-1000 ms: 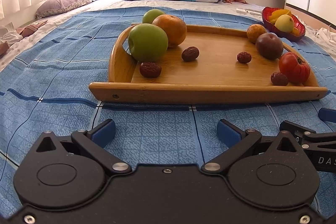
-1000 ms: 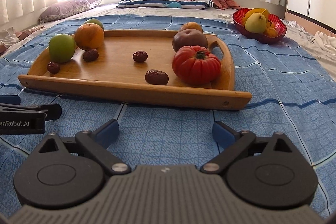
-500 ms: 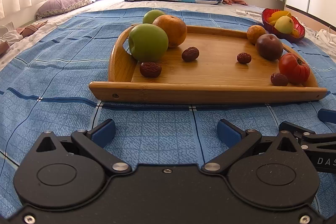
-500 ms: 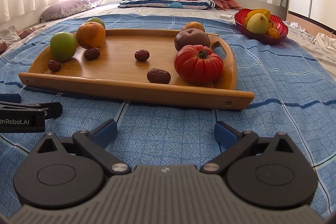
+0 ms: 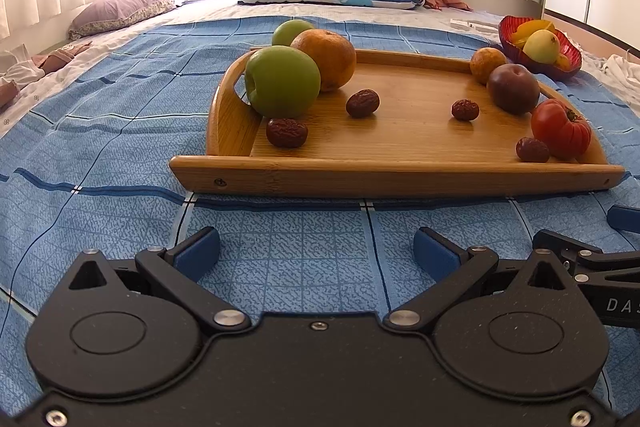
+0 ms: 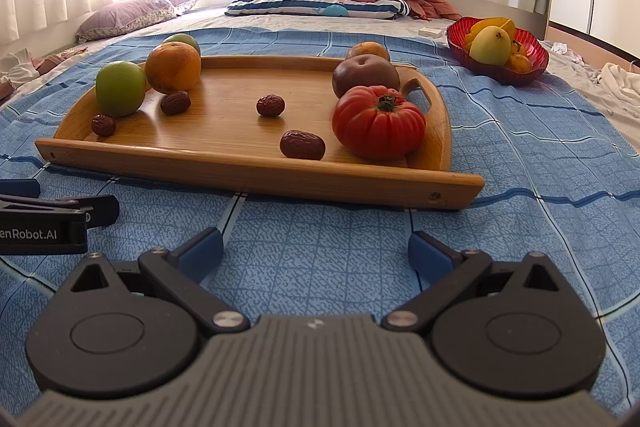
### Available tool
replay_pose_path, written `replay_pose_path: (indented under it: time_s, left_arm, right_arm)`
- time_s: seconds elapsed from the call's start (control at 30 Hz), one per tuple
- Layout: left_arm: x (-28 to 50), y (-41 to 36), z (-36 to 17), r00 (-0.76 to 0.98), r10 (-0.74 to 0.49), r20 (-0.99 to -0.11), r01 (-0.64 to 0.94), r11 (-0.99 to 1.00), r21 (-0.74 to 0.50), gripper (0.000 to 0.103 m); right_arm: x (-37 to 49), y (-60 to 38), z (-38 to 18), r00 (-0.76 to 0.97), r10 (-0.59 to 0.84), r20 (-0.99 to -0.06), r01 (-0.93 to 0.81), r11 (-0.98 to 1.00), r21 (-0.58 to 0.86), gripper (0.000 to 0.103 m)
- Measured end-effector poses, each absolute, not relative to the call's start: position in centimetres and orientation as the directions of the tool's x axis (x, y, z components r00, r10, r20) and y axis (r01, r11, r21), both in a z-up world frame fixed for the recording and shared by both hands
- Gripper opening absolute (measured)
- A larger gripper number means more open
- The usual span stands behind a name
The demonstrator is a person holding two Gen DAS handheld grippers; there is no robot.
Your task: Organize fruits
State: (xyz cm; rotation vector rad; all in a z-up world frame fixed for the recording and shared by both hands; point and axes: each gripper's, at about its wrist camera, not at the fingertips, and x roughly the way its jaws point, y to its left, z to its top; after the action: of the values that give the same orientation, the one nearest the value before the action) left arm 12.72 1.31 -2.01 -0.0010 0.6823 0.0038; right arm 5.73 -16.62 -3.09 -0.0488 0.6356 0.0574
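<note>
Right wrist view: ribbed tomato (image 6: 379, 122) and wrinkled dates on bamboo tray (image 6: 256, 177); both tools spread wide, empty.

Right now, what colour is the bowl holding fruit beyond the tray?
Translucent red; the bowl shows best in the right wrist view.

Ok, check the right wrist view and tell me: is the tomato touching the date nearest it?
No, the tomato and that date sit apart, with bare tray showing between them.
</note>
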Motion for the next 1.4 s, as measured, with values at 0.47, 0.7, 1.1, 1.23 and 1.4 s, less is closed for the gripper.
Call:
replay_pose_path:
  time_s: [0.47,0.7,1.1,1.23,1.4]
  left_arm:
    - [12.74,1.30,-2.07,0.777,0.002,-0.630,-0.004,1.000,-0.001,0.103]
    - [12.88,1.32,-2.02,0.774,0.002,-0.633,-0.003,1.000,-0.001,0.103]
    - [12.97,1.30,-2.11,0.775,0.004,-0.632,-0.004,1.000,0.002,0.103]
    - [12.92,1.28,-2.11,0.776,0.004,-0.631,-0.004,1.000,0.003,0.103]
    - [12.88,1.27,-2.11,0.776,0.005,-0.630,-0.004,1.000,0.003,0.103]
  right_arm:
    - [5.71,-16.63,-3.11,0.804,0.039,-0.594,-0.069,0.997,-0.028,0.103]
    - [5.70,-16.63,-3.12,0.804,0.039,-0.594,-0.069,0.997,-0.028,0.103]
    - [5.69,-16.64,-3.12,0.804,0.039,-0.593,-0.069,0.997,-0.027,0.103]
    - [5.68,-16.65,-3.12,0.804,0.039,-0.593,-0.069,0.997,-0.028,0.103]
    - [5.68,-16.65,-3.13,0.804,0.039,-0.593,-0.069,0.997,-0.028,0.103]
